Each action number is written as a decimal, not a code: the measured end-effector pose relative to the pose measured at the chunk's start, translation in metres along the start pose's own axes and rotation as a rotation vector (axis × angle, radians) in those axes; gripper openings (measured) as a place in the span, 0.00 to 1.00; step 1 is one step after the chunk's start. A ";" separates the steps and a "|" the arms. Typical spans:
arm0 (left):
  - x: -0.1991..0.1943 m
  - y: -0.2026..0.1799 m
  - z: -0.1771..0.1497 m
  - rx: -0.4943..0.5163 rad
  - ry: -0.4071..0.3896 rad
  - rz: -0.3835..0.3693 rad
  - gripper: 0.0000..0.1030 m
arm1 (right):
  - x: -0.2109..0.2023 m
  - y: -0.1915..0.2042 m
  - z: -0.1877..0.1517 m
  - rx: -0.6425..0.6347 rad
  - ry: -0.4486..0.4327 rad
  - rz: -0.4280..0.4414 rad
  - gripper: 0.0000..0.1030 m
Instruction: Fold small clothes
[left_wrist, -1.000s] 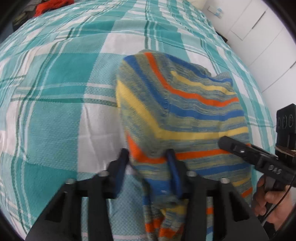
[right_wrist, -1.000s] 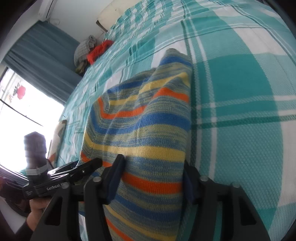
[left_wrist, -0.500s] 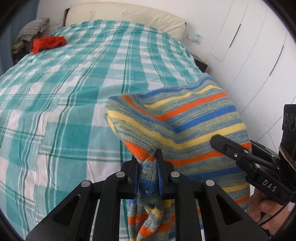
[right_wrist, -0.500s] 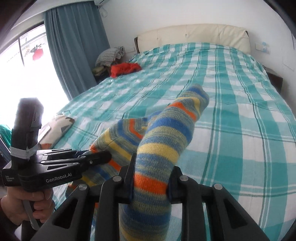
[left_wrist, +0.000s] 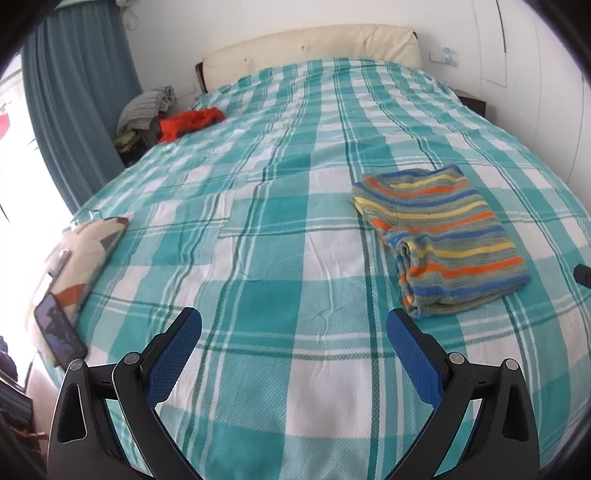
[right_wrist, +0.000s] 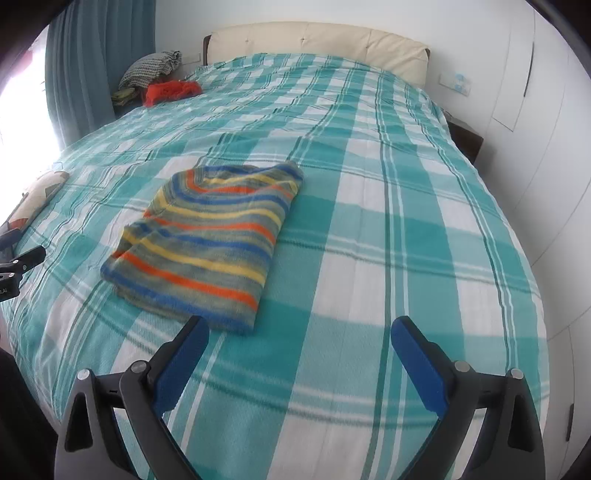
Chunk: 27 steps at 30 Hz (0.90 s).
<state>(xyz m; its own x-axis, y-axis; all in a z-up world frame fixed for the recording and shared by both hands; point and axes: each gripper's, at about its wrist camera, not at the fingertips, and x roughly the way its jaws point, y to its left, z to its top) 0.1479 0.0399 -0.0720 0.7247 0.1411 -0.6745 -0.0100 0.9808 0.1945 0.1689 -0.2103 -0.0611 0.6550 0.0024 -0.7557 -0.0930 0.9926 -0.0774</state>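
Now, in the left wrist view, the left gripper (left_wrist: 293, 332) has its jaws opening wide with nothing between them. The folded striped garment (left_wrist: 441, 238) lies on the plaid bedspread (left_wrist: 258, 236), beyond and right of those fingers.

From the right wrist view, the right gripper (right_wrist: 299, 341) is likewise opening and empty, the striped garment (right_wrist: 212, 236) just beyond its left finger on the bedspread (right_wrist: 406, 240).

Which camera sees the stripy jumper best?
The left wrist view. There the jumper lies sharp on the bed, showing its stripes and the bunched layers at its near-left edge. The right wrist view shows the jumper whole and larger, but its near end is blurred.
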 end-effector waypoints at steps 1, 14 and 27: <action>-0.008 -0.002 -0.001 -0.002 0.005 0.023 0.98 | -0.009 0.004 -0.007 0.008 -0.001 0.000 0.95; -0.100 -0.022 -0.015 -0.015 0.064 -0.011 0.98 | -0.123 0.051 -0.031 0.042 -0.029 0.071 0.96; -0.132 -0.023 -0.026 -0.026 0.092 -0.051 0.98 | -0.174 0.079 -0.052 -0.022 -0.021 0.052 0.98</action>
<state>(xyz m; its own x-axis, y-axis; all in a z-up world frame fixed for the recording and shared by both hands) 0.0344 0.0025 -0.0062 0.6583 0.1019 -0.7458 0.0062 0.9900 0.1407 0.0086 -0.1381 0.0309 0.6643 0.0566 -0.7453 -0.1432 0.9883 -0.0526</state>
